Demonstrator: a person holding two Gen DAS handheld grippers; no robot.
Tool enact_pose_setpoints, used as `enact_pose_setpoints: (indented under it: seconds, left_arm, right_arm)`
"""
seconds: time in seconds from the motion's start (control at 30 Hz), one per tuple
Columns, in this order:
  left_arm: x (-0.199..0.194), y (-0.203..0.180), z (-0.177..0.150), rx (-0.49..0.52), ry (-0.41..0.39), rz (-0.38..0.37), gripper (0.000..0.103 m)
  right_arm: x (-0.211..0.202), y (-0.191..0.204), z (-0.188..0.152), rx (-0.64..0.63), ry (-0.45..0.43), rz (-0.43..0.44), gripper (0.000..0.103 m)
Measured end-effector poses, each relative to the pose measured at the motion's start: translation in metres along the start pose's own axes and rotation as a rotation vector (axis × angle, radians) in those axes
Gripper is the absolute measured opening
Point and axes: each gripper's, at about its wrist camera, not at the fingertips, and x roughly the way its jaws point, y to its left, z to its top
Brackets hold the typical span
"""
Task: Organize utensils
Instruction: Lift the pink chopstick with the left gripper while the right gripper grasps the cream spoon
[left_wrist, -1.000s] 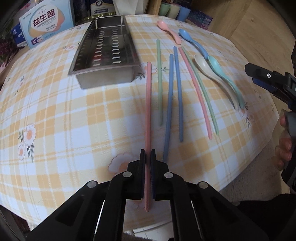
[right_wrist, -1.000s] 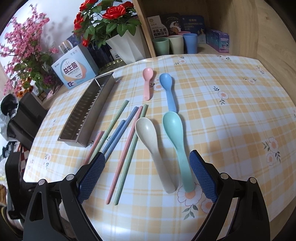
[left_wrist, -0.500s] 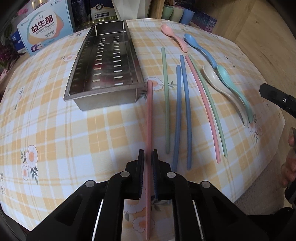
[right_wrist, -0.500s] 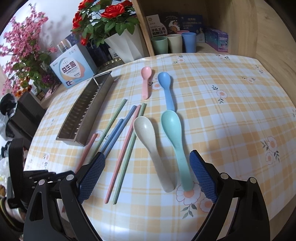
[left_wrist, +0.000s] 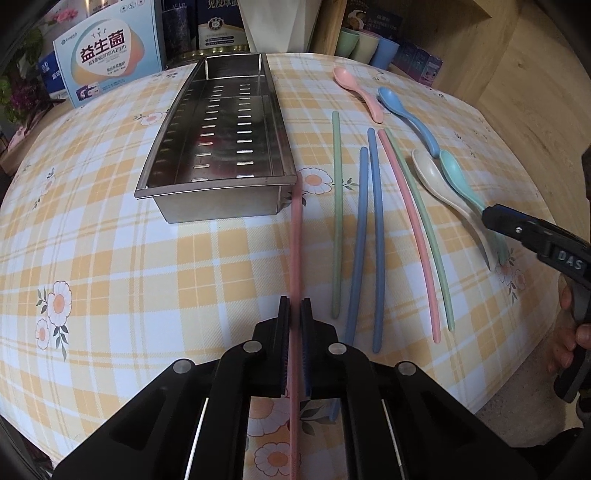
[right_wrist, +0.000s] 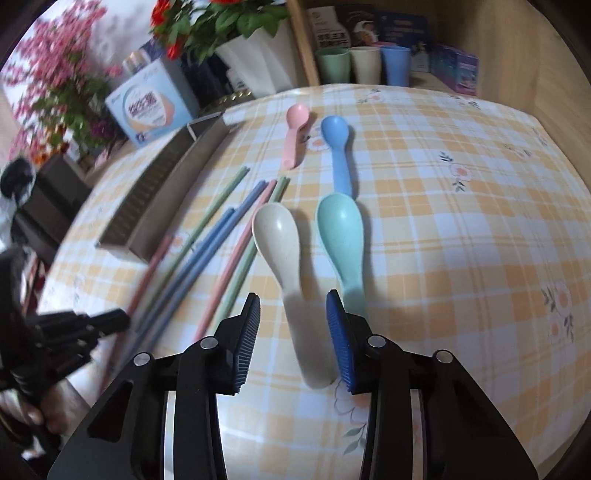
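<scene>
Bench (left_wrist: 110, 258), checked cloth, under both tools. Steel tray (left_wrist: 221, 147) ahead-left of left tool (left_wrist: 294, 314). Left tool clamped on pink chopstick (left_wrist: 295, 240), tip beside tray's near right corner. Loose chopsticks (left_wrist: 375, 240) lying right of left tool. Right tool (right_wrist: 293, 310) part-open, pads either side of beige spoon (right_wrist: 284, 251) handle, contact unclear. Teal spoon (right_wrist: 341, 236) just right of it.

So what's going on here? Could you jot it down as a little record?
left gripper: shut on pink chopstick, far tip near the tray corner
right gripper: open, fingers either side of the cream spoon handle
tray: metal, nothing in it
loose on table: five chopsticks, four spoons
background: cups, flowers
</scene>
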Motion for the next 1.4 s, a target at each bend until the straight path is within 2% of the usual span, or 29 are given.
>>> enact_pose_setpoints:
  seconds: [0.13,0.47,0.67,0.87,1.0,1.1,1.2,1.4]
  left_arm:
    - [-0.001,0.000,-0.002,0.003,-0.009,-0.003,0.006]
    - [-0.003,0.002,-0.004,-0.008,-0.017,-0.020,0.006]
    - [-0.003,0.003,-0.005,-0.015,-0.018,-0.026,0.006]
    - [-0.003,0.000,-0.004,-0.003,-0.022,-0.010,0.006]
    - [-0.003,0.000,-0.004,-0.004,-0.022,-0.012,0.006]
    - [-0.003,0.002,-0.004,-0.005,-0.019,-0.025,0.006]
    - [-0.003,0.012,-0.001,-0.043,-0.003,-0.077,0.005]
    - [-0.018,0.015,0.002,-0.025,-0.019,-0.081,0.005]
  right_arm:
    - [0.018,0.001,0.000,-0.040,0.043,-0.014,0.035]
    - [0.034,0.012,0.007,-0.073,0.060,-0.040,0.014]
    - [0.031,0.011,0.002,-0.031,0.030,-0.036,0.014]
    - [0.022,0.005,-0.004,0.050,-0.007,0.025,0.014]
    - [0.015,0.008,-0.001,0.058,-0.034,0.044,0.014]
    - [0.011,0.010,0.001,0.061,-0.044,0.060,0.014]
    - [0.009,0.010,0.001,0.065,-0.048,0.066,0.014]
    - [0.001,0.003,0.005,0.099,-0.074,0.073,0.014]
